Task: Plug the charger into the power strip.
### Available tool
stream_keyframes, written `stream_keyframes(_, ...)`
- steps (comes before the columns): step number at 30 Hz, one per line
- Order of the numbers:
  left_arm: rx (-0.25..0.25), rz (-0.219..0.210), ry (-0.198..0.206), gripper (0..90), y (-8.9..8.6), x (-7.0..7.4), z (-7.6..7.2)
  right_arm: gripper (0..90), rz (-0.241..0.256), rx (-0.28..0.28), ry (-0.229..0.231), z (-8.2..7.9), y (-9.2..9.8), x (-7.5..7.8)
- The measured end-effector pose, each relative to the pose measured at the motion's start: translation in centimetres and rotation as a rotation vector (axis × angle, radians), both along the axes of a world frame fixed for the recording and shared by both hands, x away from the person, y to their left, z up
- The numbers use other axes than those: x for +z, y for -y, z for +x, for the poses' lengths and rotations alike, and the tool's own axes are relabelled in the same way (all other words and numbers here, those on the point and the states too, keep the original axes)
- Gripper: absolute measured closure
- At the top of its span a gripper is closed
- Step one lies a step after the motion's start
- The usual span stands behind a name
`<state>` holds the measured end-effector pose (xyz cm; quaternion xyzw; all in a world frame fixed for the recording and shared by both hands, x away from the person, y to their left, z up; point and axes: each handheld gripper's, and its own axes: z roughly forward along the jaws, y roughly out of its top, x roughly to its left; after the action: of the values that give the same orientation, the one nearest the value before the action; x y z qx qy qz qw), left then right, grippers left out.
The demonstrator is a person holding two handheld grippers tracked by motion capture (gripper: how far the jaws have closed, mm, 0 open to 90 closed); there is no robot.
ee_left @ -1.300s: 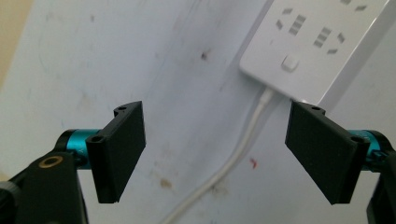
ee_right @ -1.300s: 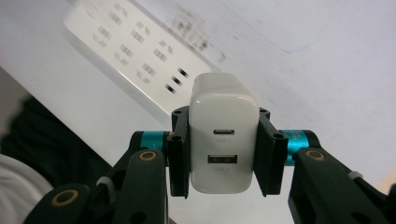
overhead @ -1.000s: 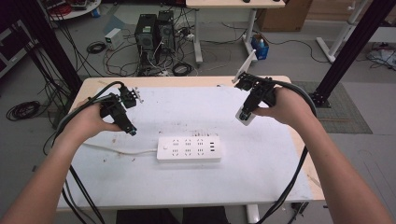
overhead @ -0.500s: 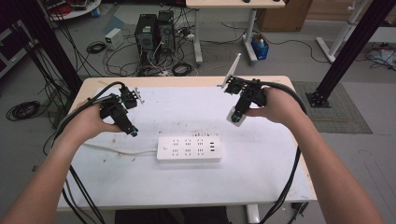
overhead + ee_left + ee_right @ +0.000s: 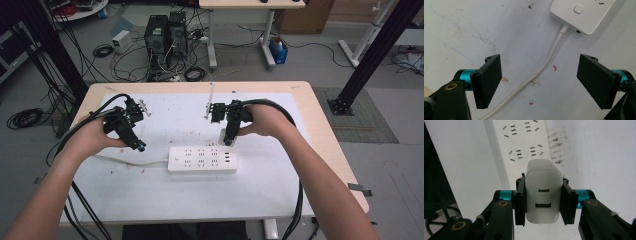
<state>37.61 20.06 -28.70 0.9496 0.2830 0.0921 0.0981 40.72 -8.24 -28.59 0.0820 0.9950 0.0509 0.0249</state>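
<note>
A white power strip [image 5: 202,159] lies in the middle of the white table [image 5: 280,185]; its switch end [image 5: 584,15] and cable [image 5: 544,67] appear in the left gripper view. My right gripper [image 5: 229,140] is shut on a white USB charger [image 5: 543,192], two ports facing the camera, and holds it just above the strip's right end [image 5: 524,140]. My left gripper [image 5: 135,142] hovers left of the strip over the cable, its jaws wide apart with nothing between them [image 5: 540,82].
The table surface is stained with small marks. Computer towers [image 5: 165,35] and tangled cables sit on the floor beyond the far edge. A black frame post [image 5: 370,55] stands at the right, another table leg [image 5: 212,40] behind.
The right gripper has carried the charger leftward and down from the table's right side to just above the strip's right end. The left gripper has stayed in place.
</note>
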Motion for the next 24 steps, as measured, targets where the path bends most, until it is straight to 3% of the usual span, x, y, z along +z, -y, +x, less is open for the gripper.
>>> stream_keyframes(2, -0.005, -0.002, -0.002, 20.2, -0.1, -0.1, -0.1, 62.3, -0.007, 0.064, -0.011, 0.0, -1.2, -1.3)
stream_keyframes(10, -0.009, -0.015, 0.000, 20.2, -0.5, -0.4, -0.7, 62.3, -0.036, 0.157, -0.006, 0.3, -3.1, -4.1)
stream_keyframes(16, -0.010, -0.011, 0.009, 20.2, -0.8, -0.4, -0.9, 62.4, -0.073, 0.186, -0.015, 0.5, -4.0, -5.4)
stream_keyframes(24, -0.008, -0.016, 0.005, 20.2, -0.9, -0.6, -1.1, 62.8, -0.083, 0.197, -0.011, 0.7, -4.3, -5.9)
